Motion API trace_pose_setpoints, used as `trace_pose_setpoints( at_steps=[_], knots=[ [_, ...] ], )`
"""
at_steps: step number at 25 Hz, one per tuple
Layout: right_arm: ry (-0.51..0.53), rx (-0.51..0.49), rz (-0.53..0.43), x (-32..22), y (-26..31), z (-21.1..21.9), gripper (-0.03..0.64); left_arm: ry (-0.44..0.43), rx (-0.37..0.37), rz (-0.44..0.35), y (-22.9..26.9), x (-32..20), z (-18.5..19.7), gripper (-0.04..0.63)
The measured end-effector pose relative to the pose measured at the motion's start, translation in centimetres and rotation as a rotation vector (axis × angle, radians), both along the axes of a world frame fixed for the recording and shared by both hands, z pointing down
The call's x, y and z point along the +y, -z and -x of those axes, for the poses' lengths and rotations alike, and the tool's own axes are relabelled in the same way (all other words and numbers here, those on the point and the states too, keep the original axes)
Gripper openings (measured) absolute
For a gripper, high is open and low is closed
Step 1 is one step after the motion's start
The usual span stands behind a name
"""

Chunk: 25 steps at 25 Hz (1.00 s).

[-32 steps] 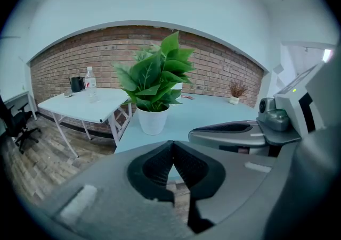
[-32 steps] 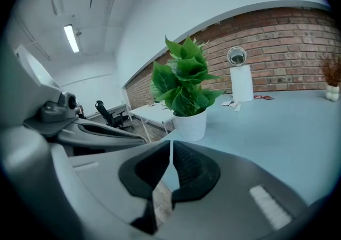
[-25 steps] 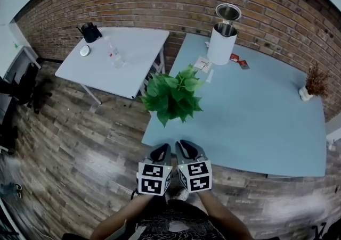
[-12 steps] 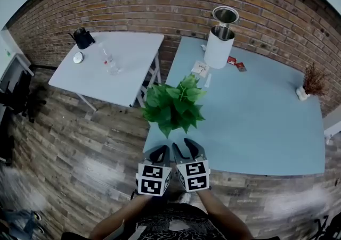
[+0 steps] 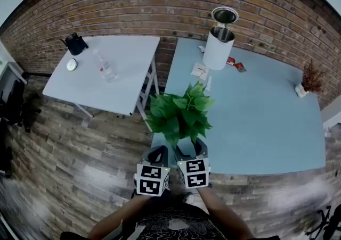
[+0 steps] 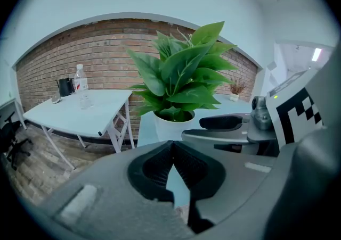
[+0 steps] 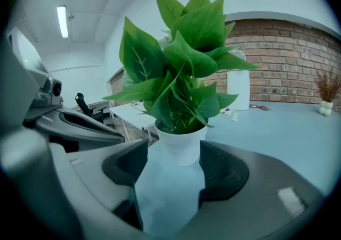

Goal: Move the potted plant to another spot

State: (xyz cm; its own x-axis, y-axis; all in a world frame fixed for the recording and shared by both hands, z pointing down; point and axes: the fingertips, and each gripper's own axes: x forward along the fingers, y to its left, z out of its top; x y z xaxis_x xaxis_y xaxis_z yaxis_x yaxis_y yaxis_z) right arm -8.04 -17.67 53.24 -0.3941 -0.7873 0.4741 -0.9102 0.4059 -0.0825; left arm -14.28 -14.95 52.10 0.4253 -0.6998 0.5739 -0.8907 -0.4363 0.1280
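Observation:
The potted plant (image 5: 181,114), broad green leaves in a white pot, stands near the front left corner of the light blue table (image 5: 261,122). Both grippers sit side by side just in front of it. In the left gripper view, my left gripper (image 6: 171,154) is shut and empty, with the pot (image 6: 171,127) ahead and slightly to its right. My right gripper (image 7: 175,151) points straight at the white pot (image 7: 181,146). Its jaws are opening, and the pot stands just beyond the tips in line with the gap, untouched. In the head view, leaves hide the right gripper's (image 5: 191,149) tips.
A tall white bin (image 5: 219,47) with a raised lid stands at the table's back, with papers (image 5: 201,68) near it. A small vase of dry twigs (image 5: 306,87) is at the far right. The white folding table (image 5: 122,87) on the left holds a bottle (image 5: 105,68) and a black kettle (image 5: 74,43).
Both grippers have moved forward to the plant, which now sits right at their tips. The right gripper's jaws have spread from nearly shut to apart. The left stays shut.

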Motion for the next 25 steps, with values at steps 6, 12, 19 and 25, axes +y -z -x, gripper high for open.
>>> trace_pose_setpoints(
  at_steps=[6, 12, 19, 25],
  knots=[
    [-0.032, 0.025, 0.021, -1.6, -0.7, 0.7, 0.367, -0.031, 0.01, 0.001, -0.3, -1.6, 1.0, -0.002],
    [-0.068, 0.039, 0.029, -3.1, -1.7, 1.2, 0.448, -0.056, 0.013, 0.004, -0.7, -3.1, 1.9, -0.002],
    [-0.144, 0.063, 0.033, -5.0, -2.3, 1.0, 0.523, -0.095, 0.018, 0.004, -0.7, -4.6, 2.6, -0.002],
    [-0.174, 0.081, 0.033, -5.9, -3.0, 0.9, 0.522, -0.128, 0.022, 0.006, -0.8, -5.4, 2.8, -0.002]
  ],
)
